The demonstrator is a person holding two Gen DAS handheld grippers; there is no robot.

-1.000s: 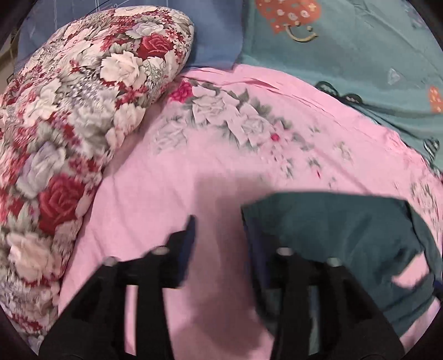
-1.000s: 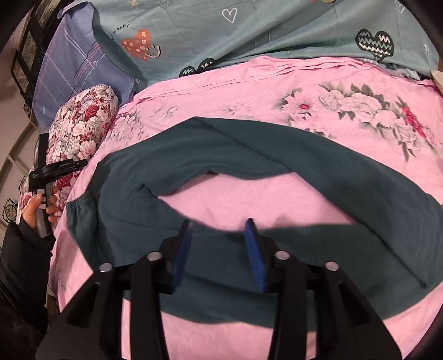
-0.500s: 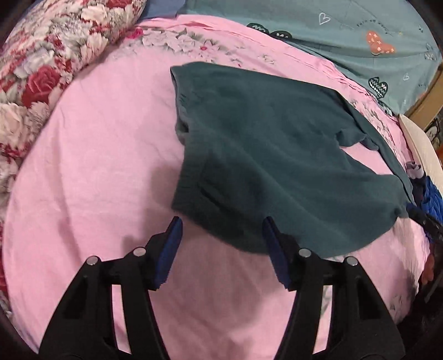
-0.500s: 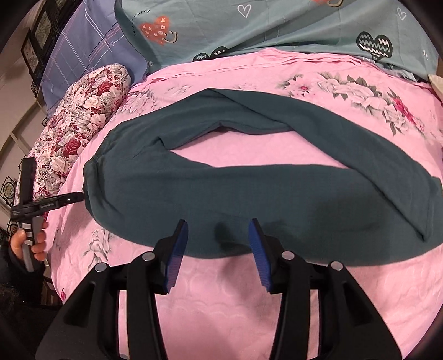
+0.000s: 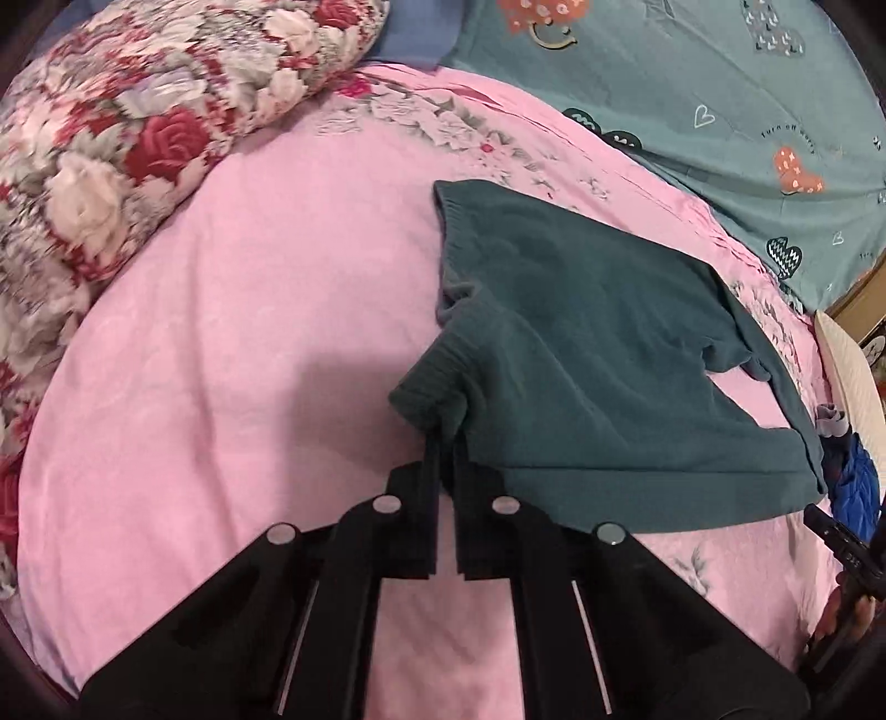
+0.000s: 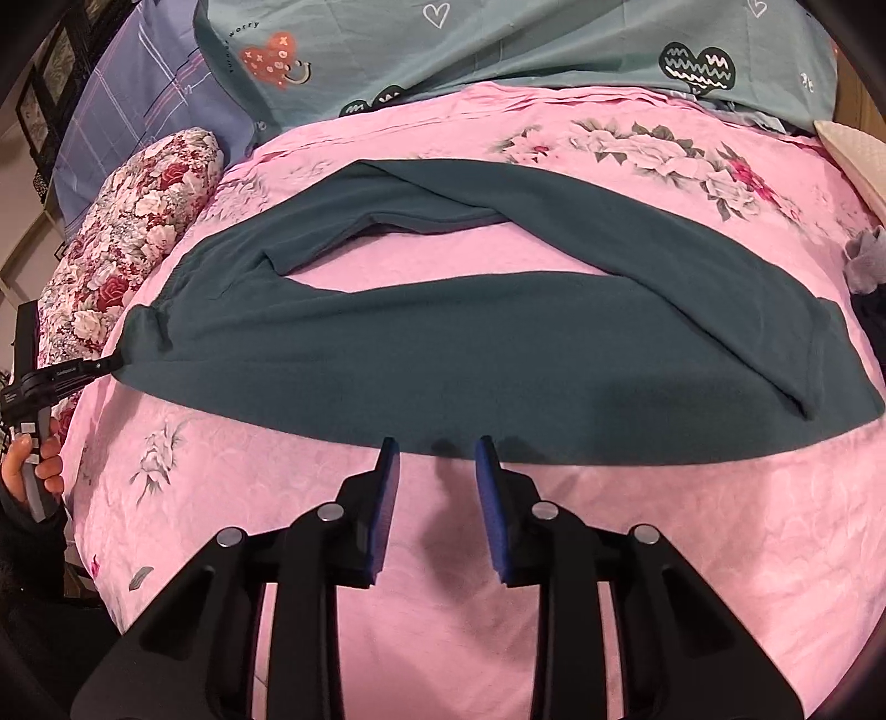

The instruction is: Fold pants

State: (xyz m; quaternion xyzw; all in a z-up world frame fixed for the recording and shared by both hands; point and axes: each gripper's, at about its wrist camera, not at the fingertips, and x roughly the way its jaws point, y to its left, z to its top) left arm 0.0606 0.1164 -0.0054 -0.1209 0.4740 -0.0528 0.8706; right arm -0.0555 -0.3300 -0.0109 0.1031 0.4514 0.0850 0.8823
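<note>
Dark teal pants (image 6: 498,354) lie spread on the pink floral bedsheet (image 6: 498,581), the two legs crossing toward the right. In the left wrist view my left gripper (image 5: 446,443) is shut on the near corner of the pants' waistband (image 5: 429,387); the pants (image 5: 598,365) stretch away to the right. My left gripper also shows at the left edge of the right wrist view (image 6: 108,364), pinching that corner. My right gripper (image 6: 434,451) is open and empty, its fingertips at the near edge of the lower leg.
A red-and-white floral pillow (image 5: 138,138) lies at the left, also in the right wrist view (image 6: 138,221). A teal quilt with hearts (image 6: 498,44) lies along the back. A white pillow (image 5: 853,376) and blue and grey clothing (image 5: 855,476) sit at the right edge.
My left gripper swung from the pillow side to the pants, then closed on the waistband corner. My right gripper drew back from over the pants to their near edge, staying open.
</note>
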